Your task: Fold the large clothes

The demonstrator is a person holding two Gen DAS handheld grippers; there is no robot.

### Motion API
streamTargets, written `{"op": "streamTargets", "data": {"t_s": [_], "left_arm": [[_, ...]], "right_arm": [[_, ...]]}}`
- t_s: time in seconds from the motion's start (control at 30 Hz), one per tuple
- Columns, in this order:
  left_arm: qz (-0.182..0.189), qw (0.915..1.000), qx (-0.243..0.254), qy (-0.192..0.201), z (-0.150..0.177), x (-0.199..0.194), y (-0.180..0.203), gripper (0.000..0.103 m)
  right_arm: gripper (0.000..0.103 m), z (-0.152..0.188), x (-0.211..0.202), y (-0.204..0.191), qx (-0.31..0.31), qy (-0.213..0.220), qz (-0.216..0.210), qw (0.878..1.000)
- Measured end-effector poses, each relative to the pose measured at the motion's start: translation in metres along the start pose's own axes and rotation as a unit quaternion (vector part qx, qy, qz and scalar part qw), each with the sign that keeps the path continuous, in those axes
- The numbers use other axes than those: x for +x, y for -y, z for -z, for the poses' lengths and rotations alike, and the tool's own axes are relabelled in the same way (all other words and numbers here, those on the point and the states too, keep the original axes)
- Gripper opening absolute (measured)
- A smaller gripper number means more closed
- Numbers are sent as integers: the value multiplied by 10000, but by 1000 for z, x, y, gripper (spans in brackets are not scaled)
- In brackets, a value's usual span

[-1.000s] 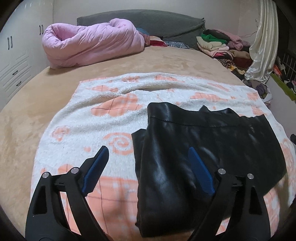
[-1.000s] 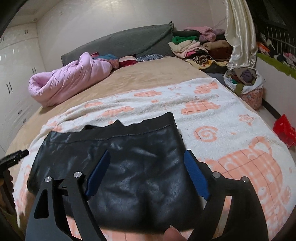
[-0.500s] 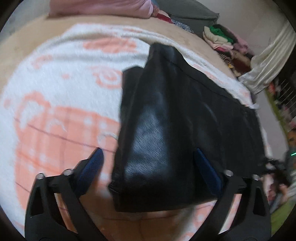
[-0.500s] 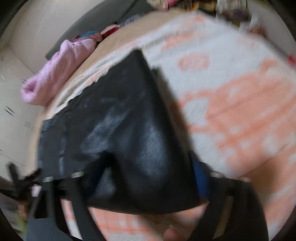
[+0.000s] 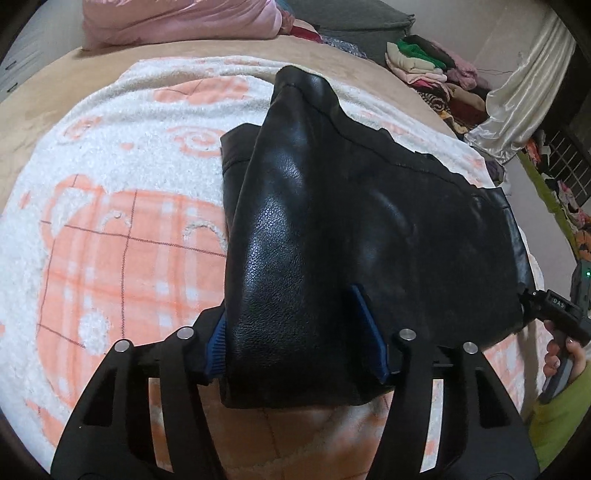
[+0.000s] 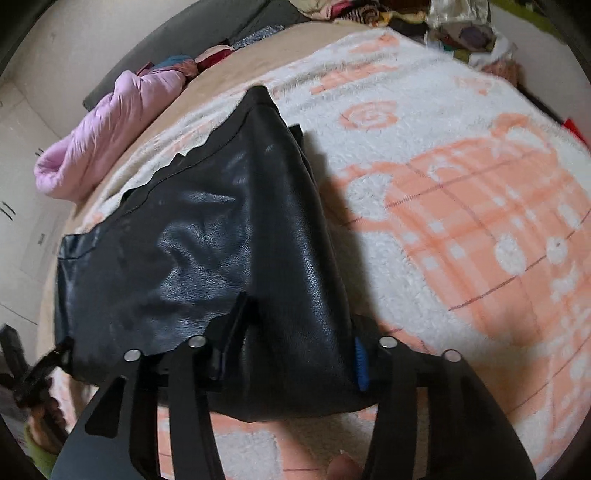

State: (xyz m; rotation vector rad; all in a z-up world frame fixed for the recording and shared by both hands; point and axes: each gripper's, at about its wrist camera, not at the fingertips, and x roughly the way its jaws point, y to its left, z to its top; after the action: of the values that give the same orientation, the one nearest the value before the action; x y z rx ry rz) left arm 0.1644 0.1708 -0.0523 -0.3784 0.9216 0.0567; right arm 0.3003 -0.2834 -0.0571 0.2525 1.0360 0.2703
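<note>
A black leather garment (image 5: 369, 206) lies folded on a white and orange blanket (image 5: 110, 236) on the bed. My left gripper (image 5: 295, 332) is at the garment's near left corner. Its jaws are closing, and the blue pads (image 5: 365, 325) press a raised ridge of leather between them. My right gripper (image 6: 291, 347) is at the near right corner of the garment (image 6: 207, 236). Its jaws are closing too, with a hump of leather squeezed between its pads (image 6: 360, 363). The garment's near edge is hidden under the fingers in both views.
A rolled pink quilt (image 5: 177, 18) lies at the head of the bed beside a grey pillow (image 5: 354, 22). Piled clothes (image 5: 436, 74) and a pale curtain (image 5: 517, 99) stand at the far right. A hand in a green sleeve (image 5: 557, 365) holds the other gripper.
Both grippers have dropped onto the garment's near corners and their jaws have narrowed. The leather, flat before, is now bunched into a ridge between each pair of pads.
</note>
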Motion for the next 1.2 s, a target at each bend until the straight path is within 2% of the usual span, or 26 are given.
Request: {"op": "streamTargets", "data": {"t_s": [0.07, 0.13, 0.17, 0.23, 0.3, 0.37, 0.5, 0.6, 0.77, 0.9, 1.2], "left_arm": [[-37, 10000, -12, 8, -2, -2, 0, 60], [-120, 9999, 31, 32, -4, -6, 2, 68], [-155, 9998, 110, 75, -4, -10, 4, 71], [-223, 9993, 229, 190, -6, -17, 8, 79], [-313, 9986, 299, 314, -9, -23, 11, 80], [-426, 9975, 359, 430, -11, -28, 12, 86], [-703, 9949, 400, 606, -14, -36, 8, 89], [-780, 9939, 343, 701, -16, -40, 2, 91], [-888, 9921, 267, 849, -19, -49, -5, 93], [-883, 9912, 188, 971, -22, -57, -9, 93], [-955, 9882, 84, 1194, -28, -67, -17, 93]], "right_arm": [[67, 1, -6, -6, -126, 147, 289, 9994], [70, 4, -24, -16, -403, 573, 486, 9964], [81, 5, -29, -21, -479, 685, 520, 9951], [88, 9, -44, -41, -742, 1030, 513, 9906], [89, 16, -53, -62, -979, 1209, 339, 9872], [90, 19, -54, -81, -1165, 1257, 225, 9850], [90, 35, -48, -127, -1693, 1146, -31, 9789], [89, 45, -39, -153, -1930, 1016, -116, 9759], [78, 59, -18, -187, -2167, 805, -101, 9729], [78, 64, -2, -200, -2212, 678, 54, 9729], [78, 64, 32, -199, -2133, 245, 346, 9761]]}}
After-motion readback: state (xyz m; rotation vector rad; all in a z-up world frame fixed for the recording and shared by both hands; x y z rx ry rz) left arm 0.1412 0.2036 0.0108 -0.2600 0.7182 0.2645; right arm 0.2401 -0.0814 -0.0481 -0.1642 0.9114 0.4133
